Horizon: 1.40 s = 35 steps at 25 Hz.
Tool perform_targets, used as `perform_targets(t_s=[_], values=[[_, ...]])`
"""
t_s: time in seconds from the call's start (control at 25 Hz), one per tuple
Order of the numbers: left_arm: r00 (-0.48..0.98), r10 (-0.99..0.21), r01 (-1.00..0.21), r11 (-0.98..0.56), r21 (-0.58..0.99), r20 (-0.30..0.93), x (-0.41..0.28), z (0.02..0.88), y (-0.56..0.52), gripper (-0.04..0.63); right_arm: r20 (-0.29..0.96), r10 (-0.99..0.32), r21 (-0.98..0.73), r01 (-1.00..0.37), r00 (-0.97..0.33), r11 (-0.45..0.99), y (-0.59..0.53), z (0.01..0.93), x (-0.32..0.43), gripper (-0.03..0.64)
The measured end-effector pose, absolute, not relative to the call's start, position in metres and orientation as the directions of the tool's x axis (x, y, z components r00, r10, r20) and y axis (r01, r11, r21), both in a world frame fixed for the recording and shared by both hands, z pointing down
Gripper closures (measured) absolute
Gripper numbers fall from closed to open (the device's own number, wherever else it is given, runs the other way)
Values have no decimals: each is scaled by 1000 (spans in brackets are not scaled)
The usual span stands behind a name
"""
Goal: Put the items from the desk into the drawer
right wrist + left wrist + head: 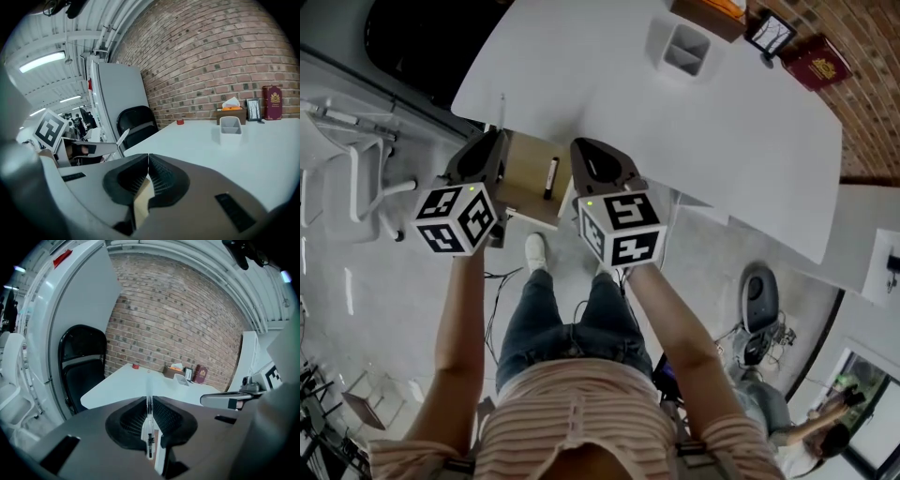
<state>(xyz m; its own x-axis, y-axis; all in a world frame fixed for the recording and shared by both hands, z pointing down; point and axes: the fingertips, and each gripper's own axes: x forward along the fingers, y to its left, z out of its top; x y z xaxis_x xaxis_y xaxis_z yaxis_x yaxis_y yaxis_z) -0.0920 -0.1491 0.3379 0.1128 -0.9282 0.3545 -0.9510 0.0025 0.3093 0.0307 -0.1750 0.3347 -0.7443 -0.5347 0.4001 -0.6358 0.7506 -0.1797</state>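
Left hand-held gripper [149, 400] clenched on one thin clear pen [149, 443]. Right hand-held gripper [148, 158] closed, empty. One black marker [551, 176] in the light wooden drawer [523, 161].

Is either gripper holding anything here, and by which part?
The left gripper is shut on a thin white pen, clamped around its middle with one end poking out ahead. The right gripper is shut and empty.
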Motion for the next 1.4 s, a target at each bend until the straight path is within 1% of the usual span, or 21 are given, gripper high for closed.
perform_targets(t_s=[0.24,0.56,0.88,1.04,1.28,1.4], values=[[144,-918,-937,-5,350,371,-127,365,-124,548,425,-533,-183,-646,-732,741,-156,354,-15,600],[229,-890,-918,-64,391,393,-146,397,-99,548,479,-552,-189,-694,-683,695,-130,386,-40,600],[291,-814,-911,-75,405,503,-120,392,-94,548,541,-536,-249,-732,-649,634,-121,374,-17,600],[325,-779,-897,-74,435,537,-120,430,-89,548,573,-534,-251,-753,-622,608,-109,400,-16,600],[342,-742,-898,-78,432,577,-71,434,-103,548,595,-521,-275,-765,-612,583,-102,397,31,600],[348,-725,-898,-76,434,594,-65,436,-109,548,604,-513,-284,-766,-610,577,-102,397,36,600]])
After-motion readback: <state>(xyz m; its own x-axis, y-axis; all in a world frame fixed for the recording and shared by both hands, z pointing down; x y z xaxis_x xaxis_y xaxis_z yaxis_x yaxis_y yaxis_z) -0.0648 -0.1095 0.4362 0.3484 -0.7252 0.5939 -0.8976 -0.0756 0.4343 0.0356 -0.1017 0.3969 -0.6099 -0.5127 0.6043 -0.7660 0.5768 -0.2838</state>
